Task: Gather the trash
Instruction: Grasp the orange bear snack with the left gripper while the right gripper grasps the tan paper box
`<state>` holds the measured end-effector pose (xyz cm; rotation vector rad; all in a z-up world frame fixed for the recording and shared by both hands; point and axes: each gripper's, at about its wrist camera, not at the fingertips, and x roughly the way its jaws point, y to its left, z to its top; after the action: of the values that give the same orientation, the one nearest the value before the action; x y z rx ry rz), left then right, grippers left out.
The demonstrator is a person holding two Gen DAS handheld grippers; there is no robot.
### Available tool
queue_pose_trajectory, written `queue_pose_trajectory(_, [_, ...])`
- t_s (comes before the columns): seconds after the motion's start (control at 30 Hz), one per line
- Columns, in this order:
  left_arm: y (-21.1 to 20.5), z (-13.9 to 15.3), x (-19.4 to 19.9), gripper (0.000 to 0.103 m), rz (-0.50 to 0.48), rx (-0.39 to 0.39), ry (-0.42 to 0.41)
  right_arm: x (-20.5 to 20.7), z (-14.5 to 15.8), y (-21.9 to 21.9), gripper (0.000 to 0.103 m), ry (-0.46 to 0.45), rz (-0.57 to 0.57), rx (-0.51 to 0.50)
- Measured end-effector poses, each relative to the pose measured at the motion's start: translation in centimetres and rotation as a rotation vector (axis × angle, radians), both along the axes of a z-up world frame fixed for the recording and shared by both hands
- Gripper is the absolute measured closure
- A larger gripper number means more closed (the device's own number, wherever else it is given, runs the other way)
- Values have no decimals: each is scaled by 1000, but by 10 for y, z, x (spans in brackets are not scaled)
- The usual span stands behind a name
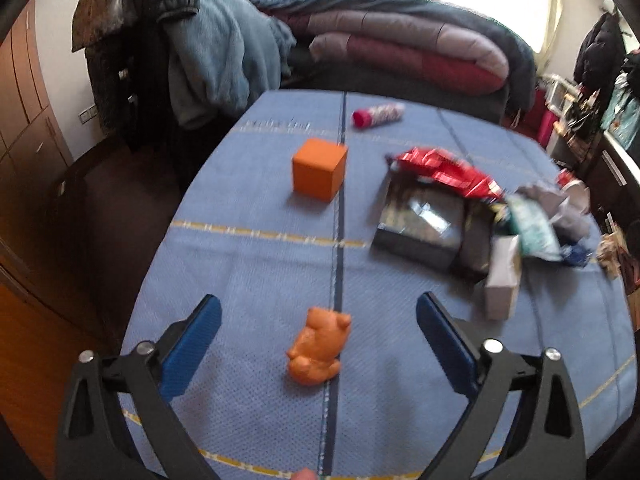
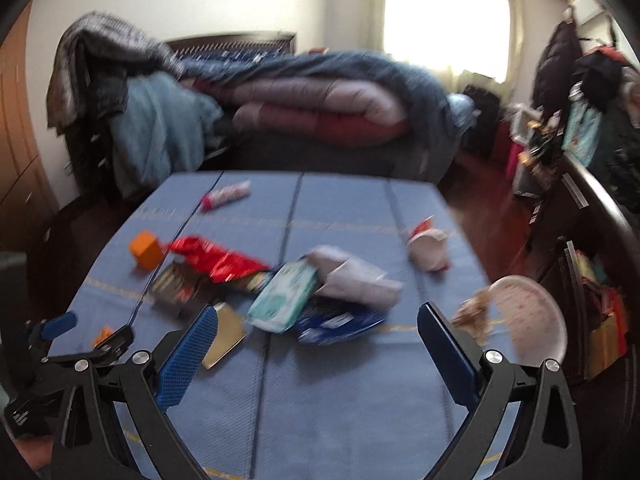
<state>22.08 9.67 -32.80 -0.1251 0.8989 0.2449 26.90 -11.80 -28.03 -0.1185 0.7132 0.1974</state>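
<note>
A pile of trash lies on the blue tablecloth (image 2: 340,392): a red foil wrapper (image 2: 216,258), a teal tissue pack (image 2: 284,296), a white crumpled bag (image 2: 352,278), a blue wrapper (image 2: 336,322), a dark box (image 1: 420,224) and a white cup (image 2: 428,250). A red-capped tube (image 1: 378,114) lies at the far edge. My left gripper (image 1: 318,326) is open, with an orange bear figure (image 1: 318,346) between its fingers. My right gripper (image 2: 318,328) is open and empty, just short of the pile. The left gripper also shows in the right wrist view (image 2: 80,336).
An orange cube (image 1: 319,169) stands mid-table. A pale plate (image 2: 528,320) with brown crumpled bits (image 2: 476,314) sits at the table's right edge. A bed with piled quilts (image 2: 320,100) lies behind the table. A cluttered dresser (image 2: 592,216) stands at right.
</note>
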Motion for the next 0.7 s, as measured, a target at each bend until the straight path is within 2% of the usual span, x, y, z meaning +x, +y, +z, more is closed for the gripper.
queue_pose_trajectory(0.07, [1, -5, 1, 21, 6, -1, 23, 3, -10, 9, 4, 46, 30, 6])
queue_pose_trajectory(0.13, [5, -13, 3, 24, 10, -32, 45, 7, -18, 14, 4, 72, 44, 6])
queue_pose_trajectory(0.23, [6, -15, 1, 34, 17, -4, 27, 10, -24, 21, 4, 93, 57, 6])
queue_pose_trajectory(0.27, [5, -15, 0, 44, 15, 8, 16, 11, -25, 22, 4, 101, 64, 13])
queue_pose_trajectory(0.3, [5, -14, -2, 62, 14, 16, 3, 13, -27, 24, 4, 114, 72, 24])
queue_pose_trajectory(0.33, [6, -14, -4, 73, 15, 14, -5, 14, -29, 26, 4, 129, 79, 34])
queue_pose_trajectory(0.37, [9, -13, -5, 77, 14, -4, -13, 16, -31, 28, 4, 140, 84, 40])
queue_pose_trajectory(0.47, [19, -12, -11, 77, 17, -76, -34, 22, -39, 36, 4, 176, 102, 59])
queue_pose_trajectory(0.7, [41, -2, -22, 77, 58, -95, -69, 37, -63, 60, 4, 230, 124, 44])
